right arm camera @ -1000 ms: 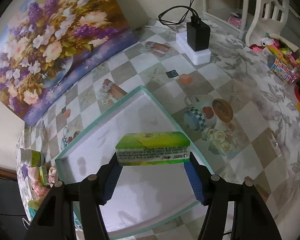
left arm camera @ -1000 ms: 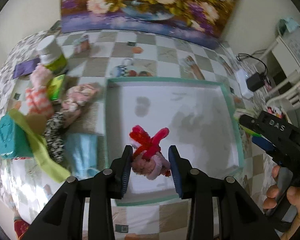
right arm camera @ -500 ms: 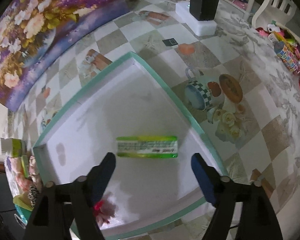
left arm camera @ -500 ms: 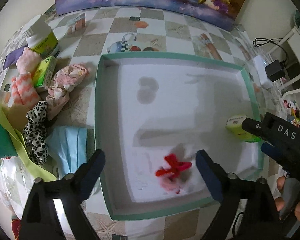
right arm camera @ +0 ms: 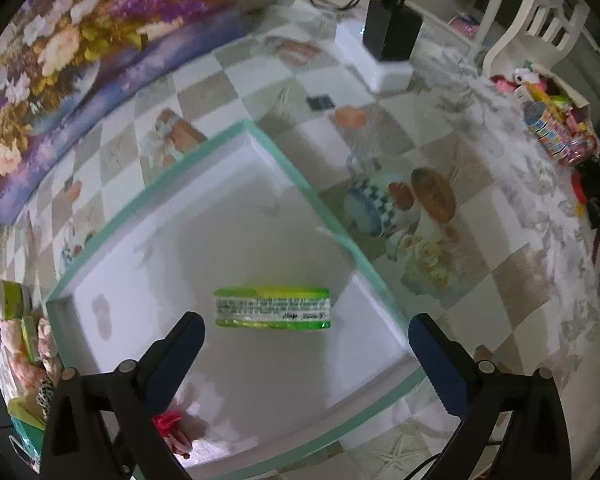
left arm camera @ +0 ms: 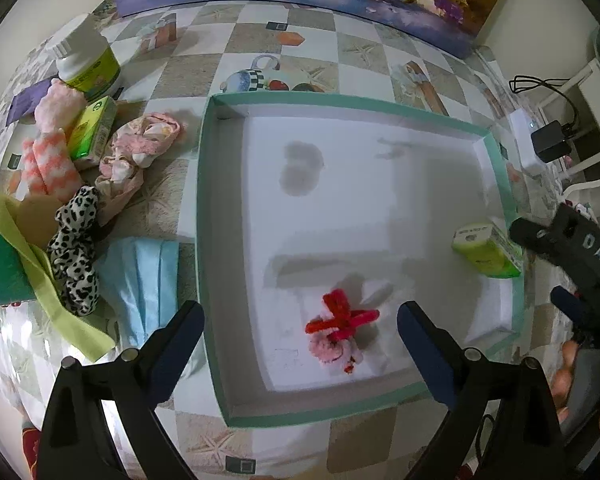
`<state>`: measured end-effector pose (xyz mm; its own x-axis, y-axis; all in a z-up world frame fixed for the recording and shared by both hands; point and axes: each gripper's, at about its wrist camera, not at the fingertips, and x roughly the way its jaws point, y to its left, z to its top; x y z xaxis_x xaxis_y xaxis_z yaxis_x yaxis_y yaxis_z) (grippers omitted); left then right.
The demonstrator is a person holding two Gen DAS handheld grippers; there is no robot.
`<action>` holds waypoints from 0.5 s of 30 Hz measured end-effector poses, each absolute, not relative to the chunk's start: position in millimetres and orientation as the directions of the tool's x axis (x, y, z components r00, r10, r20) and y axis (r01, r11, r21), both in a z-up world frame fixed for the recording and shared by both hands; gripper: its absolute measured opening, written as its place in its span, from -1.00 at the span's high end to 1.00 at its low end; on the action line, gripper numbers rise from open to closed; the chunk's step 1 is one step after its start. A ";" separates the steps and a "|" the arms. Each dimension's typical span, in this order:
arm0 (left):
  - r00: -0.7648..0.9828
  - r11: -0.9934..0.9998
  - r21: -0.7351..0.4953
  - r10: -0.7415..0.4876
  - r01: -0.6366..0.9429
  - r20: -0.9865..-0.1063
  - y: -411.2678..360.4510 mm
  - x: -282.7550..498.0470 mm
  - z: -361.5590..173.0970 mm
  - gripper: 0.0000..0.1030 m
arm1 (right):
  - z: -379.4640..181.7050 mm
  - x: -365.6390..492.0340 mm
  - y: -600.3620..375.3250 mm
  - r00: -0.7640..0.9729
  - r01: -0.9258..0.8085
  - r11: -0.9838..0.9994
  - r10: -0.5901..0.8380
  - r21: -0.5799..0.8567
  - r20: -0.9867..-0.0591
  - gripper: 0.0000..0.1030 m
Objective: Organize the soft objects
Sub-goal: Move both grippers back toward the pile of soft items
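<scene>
A white tray with a teal rim (left arm camera: 204, 240) (right arm camera: 284, 160) lies on the checked tablecloth. A red and pink fluffy hair tie (left arm camera: 338, 334) (right arm camera: 168, 430) lies inside near its front edge. A green tissue pack (left arm camera: 486, 248) (right arm camera: 272, 308) lies inside by the right wall. My left gripper (left arm camera: 300, 344) is open and empty above the hair tie. My right gripper (right arm camera: 306, 356) is open and empty above the tissue pack, and shows at the right in the left wrist view. Left of the tray lie a leopard scrunchie (left arm camera: 76, 252), a blue face mask (left arm camera: 144, 280), pink socks (left arm camera: 52, 164) and a pink cloth (left arm camera: 140, 148).
A white and green bottle (left arm camera: 86, 64), a second green pack (left arm camera: 94, 128), a teal box (left arm camera: 0, 268) and a yellow-green strip (left arm camera: 40, 268) sit left of the tray. A flower painting (right arm camera: 80, 40) stands behind. A black charger on a white box (right arm camera: 388, 40) sits far right.
Both grippers opened and lifted back. The hair tie dropped from the left one and the tissue pack from the right one; both now lie in the tray.
</scene>
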<state>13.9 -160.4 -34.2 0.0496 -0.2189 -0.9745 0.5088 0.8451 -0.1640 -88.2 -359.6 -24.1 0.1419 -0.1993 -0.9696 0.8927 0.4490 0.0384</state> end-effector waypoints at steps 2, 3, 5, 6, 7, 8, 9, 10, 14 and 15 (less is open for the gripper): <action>0.036 0.849 -0.180 -0.228 0.496 -0.973 -155.2 14.2 -29.7 -0.89 | -14.6 -93.2 -359.1 0.154 0.896 0.442 -0.222 0.041 -0.963 -1.00; 0.026 0.854 -0.193 -0.235 0.483 -0.972 -151.3 15.3 -27.3 -0.89 | -9.7 -94.2 -359.0 0.160 0.898 0.438 -0.233 0.043 -0.959 -1.00; 0.025 0.865 -0.204 -0.242 0.458 -0.970 -143.1 17.7 -21.8 -0.89 | 1.4 -98.0 -358.0 0.174 0.900 0.433 -0.256 0.048 -0.951 -1.00; 0.034 0.872 -0.204 -0.244 0.446 -0.969 -138.9 19.2 -18.4 -0.89 | 4.9 -98.3 -357.4 0.180 0.900 0.432 -0.263 0.051 -0.948 -1.00; 0.043 0.877 -0.203 -0.245 0.436 -0.969 -136.0 20.7 -15.4 -0.89 | 9.6 -99.0 -356.2 0.189 0.899 0.434 -0.271 0.056 -0.944 -1.00; 0.056 0.883 -0.201 -0.247 0.424 -0.967 -131.2 22.8 -11.1 -0.89 | 12.5 -98.1 -355.2 0.197 0.898 0.437 -0.274 0.060 -0.941 -1.00; 0.066 0.887 -0.203 -0.251 0.414 -0.966 -126.8 24.8 -7.5 -0.89 | 15.6 -96.6 -354.0 0.206 0.895 0.442 -0.274 0.067 -0.939 -1.00; 0.073 0.890 -0.205 -0.256 0.406 -0.964 -122.3 26.4 -4.7 -0.89 | 17.7 -95.1 -352.3 0.219 0.890 0.450 -0.270 0.078 -0.938 -1.00; 0.105 0.915 -0.201 -0.251 0.349 -0.962 -101.4 35.4 2.0 -0.89 | 12.8 -82.9 -342.2 0.228 0.865 0.495 -0.239 0.084 -0.944 -1.00; 0.112 0.924 -0.196 -0.244 0.329 -0.963 -95.7 37.7 2.0 -0.89 | 10.2 -80.2 -338.3 0.224 0.860 0.504 -0.231 0.080 -0.947 -1.00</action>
<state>37.7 -95.7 2.0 0.1122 -0.2439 -0.9633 0.3288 0.9239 -0.1957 -80.2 -338.3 10.2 0.2239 -0.2309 -0.9469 0.8598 0.5043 0.0803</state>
